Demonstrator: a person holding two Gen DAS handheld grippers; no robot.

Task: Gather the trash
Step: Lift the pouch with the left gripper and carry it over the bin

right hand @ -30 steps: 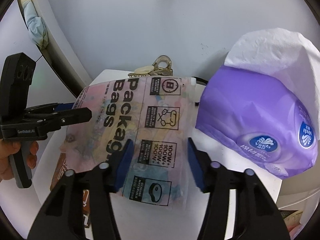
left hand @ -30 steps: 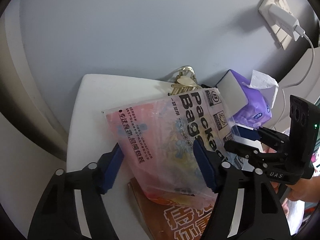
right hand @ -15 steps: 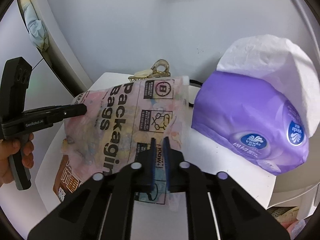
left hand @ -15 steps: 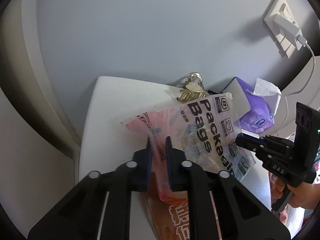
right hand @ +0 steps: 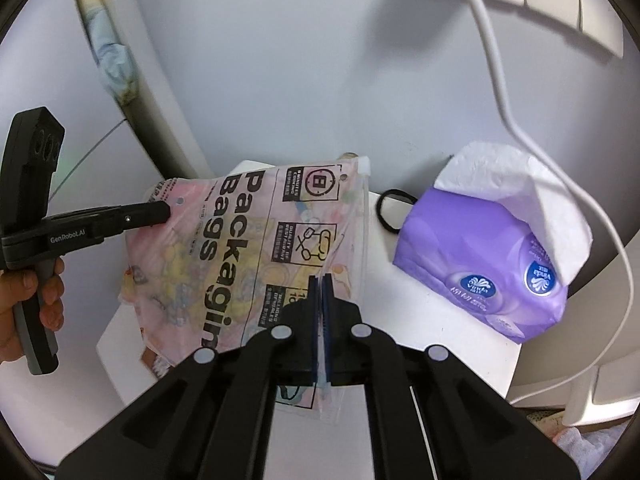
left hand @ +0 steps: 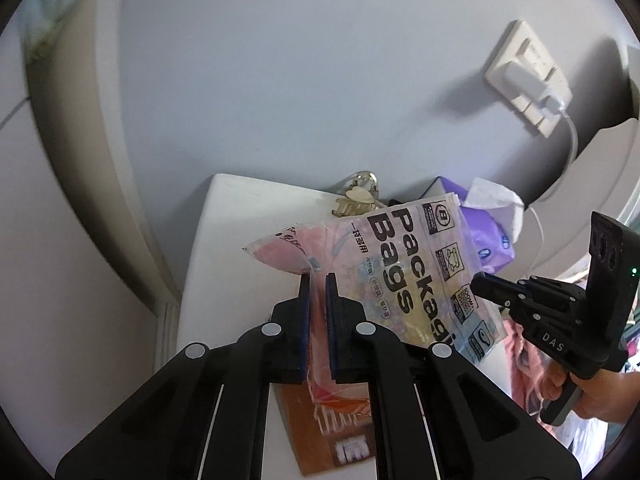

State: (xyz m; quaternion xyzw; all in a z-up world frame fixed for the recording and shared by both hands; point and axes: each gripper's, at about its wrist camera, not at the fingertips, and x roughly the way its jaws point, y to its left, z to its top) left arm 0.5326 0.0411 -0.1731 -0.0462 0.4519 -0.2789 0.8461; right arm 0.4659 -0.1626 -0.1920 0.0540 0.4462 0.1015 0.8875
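Item: "Packaging Bags" plastic bag, raised above white counter, left hand-held gripper and right hand-held gripper each clenched on an edge; best lifted evenly, grips kept firm.

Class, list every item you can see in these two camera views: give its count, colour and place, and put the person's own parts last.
Packaging bag: one, pink printed plastic, held above the table.
Tissue pack: one, purple, white tissue sticking out, table's right side.
Hair clip: one, cream, by the wall behind the bag.
Hair tie: one, black, beside the tissue pack.
Orange packet: one, on the table under the bag.
Table: one, white.
Wall socket: one, white, with plugged charger.
Left hand-held gripper: black, shut on the bag.
Right hand-held gripper: black, shut on the bag.
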